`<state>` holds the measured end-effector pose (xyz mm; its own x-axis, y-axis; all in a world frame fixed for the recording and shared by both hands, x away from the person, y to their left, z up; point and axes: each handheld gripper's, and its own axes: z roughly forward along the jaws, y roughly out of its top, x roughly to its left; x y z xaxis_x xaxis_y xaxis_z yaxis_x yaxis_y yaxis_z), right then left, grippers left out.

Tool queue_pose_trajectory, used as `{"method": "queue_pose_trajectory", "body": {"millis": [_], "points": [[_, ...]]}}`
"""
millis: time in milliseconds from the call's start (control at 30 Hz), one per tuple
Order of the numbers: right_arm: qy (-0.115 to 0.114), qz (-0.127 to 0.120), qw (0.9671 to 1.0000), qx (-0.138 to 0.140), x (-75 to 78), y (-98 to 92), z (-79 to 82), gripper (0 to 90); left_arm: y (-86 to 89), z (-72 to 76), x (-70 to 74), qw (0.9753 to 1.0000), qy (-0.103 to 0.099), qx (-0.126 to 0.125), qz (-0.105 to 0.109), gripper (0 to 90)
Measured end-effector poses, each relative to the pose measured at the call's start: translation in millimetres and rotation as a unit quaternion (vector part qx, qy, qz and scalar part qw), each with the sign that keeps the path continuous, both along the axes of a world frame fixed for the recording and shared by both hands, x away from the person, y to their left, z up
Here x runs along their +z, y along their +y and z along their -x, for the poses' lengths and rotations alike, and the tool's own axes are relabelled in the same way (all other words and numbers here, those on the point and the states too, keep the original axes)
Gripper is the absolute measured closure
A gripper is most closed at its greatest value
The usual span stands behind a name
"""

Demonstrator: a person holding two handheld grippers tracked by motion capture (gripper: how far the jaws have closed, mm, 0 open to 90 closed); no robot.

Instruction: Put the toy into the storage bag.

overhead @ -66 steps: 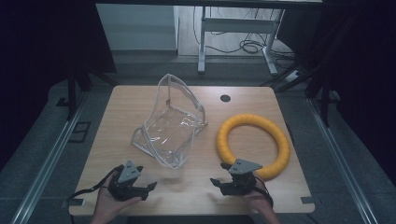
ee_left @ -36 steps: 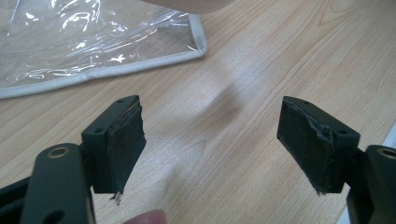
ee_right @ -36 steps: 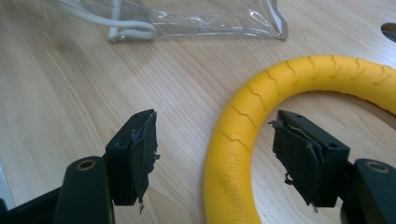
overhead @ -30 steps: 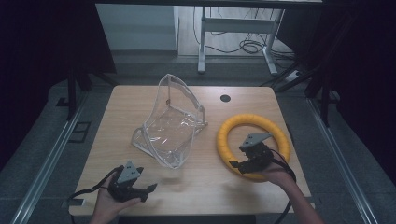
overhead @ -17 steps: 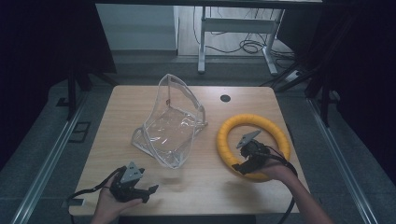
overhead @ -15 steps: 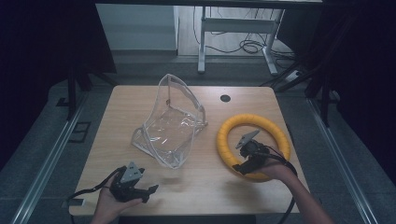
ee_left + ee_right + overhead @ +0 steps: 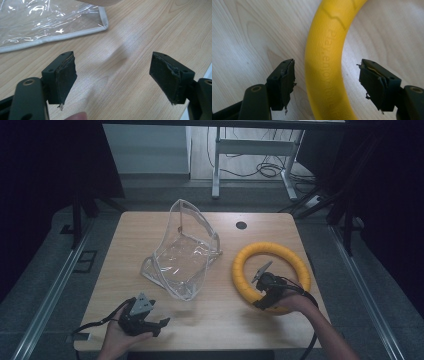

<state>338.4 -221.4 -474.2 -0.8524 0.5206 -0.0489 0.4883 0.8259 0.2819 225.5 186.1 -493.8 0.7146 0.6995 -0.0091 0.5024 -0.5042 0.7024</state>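
My right claw (image 7: 325,85) is spread wide and straddles the near arc of the yellow foam-like ring (image 7: 324,62), one jaw on either side of the tube, neither pad touching it. In the high view the same claw (image 7: 263,290) sits over the ring's (image 7: 272,249) near-left curve on the pale wooden surface (image 7: 220,320). I judge the ring light and somewhat yielding: its skin looks matt and finely textured, with raised lettering along the tube, so it should grip well rather than slip. The tube fits between my jaws with room to spare, and pinching straight across it, right where I am, looks like the sensible hold; squeezing hard would probably dent it.

My left claw (image 7: 113,82) is also spread, holding nothing, low over bare wood. Ahead of it and to its left lies the clear soft plastic pouch with pale piped edging (image 7: 45,22), crinkled and glossy, its far side standing up (image 7: 192,227).
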Motion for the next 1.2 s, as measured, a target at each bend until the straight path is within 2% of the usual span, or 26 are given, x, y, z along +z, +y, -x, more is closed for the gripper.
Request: {"method": "queue_pose_trajectory", "body": {"millis": [67, 133, 200, 333, 400, 533, 567, 600, 700, 833, 1000, 1067, 1200], "points": [[0.010, 0.013, 0.9998, 0.009, -6.9, 1.6, -3.9, 29.1, -1.0, -0.4, -1.1, 1.0000, 0.001, -0.001, -0.001, 21.0], [0.017, 0.015, 0.9997, 0.008, -8.9, 2.6, -4.7, 29.1, -1.8, -0.5, -2.0, 1.0000, 0.002, -0.003, -0.002, 20.8], [0.025, 0.033, 0.9990, 0.016, -14.1, 5.4, -6.9, 29.4, -1.9, -0.6, -2.1, 1.0000, 0.002, -0.003, -0.003, 20.8], [0.035, 0.045, 0.9982, 0.019, -19.5, 7.0, -8.9, 30.4, -1.5, -0.8, -2.0, 1.0000, 0.001, -0.002, -0.005, 20.8], [0.044, 0.058, 0.9971, 0.021, -23.4, 7.9, -9.9, 33.1, -1.7, -0.9, -2.6, 1.0000, 0.002, -0.004, -0.009, 20.8], [0.045, 0.070, 0.9964, 0.019, -26.4, 8.6, -10.1, 37.7, -1.6, -0.7, -2.3, 1.0000, 0.001, -0.004, -0.008, 20.8], [0.060, 0.051, 0.9967, 0.020, -27.5, 7.6, -11.3, 40.7, -1.5, -0.6, -2.2, 1.0000, 0.001, -0.004, -0.008, 20.9], [0.056, 0.061, 0.9962, 0.026, -25.8, 8.0, -11.4, 47.6, -1.9, -0.3, -2.4, 1.0000, 0.000, -0.002, -0.003, 20.8], [0.061, 0.060, 0.9959, 0.031, -25.3, 8.3, -12.1, 49.3, -2.2, -0.3, -2.5, 1.0000, 0.001, -0.002, -0.003, 20.8], [0.069, 0.071, 0.9943, 0.040, -25.1, 11.3, -14.4, 50.5, -1.7, -0.4, -2.3, 1.0000, 0.000, -0.003, -0.006, 20.8], [0.056, 0.067, 0.9952, 0.043, -23.0, 11.2, -12.6, 51.0, -0.7, -0.1, -1.2, 1.0000, -0.003, 0.001, -0.002, 20.9], [0.046, 0.056, 0.9966, 0.040, -16.7, 11.0, -12.5, 51.3, -0.7, 0.0, -1.1, 1.0000, -0.003, 0.000, -0.003, 20.8], [0.042, 0.055, 0.9966, 0.044, -9.1, 10.9, -13.0, 51.4, -0.3, 0.1, -0.7, 1.0000, -0.005, 0.001, -0.002, 20.8]]}}
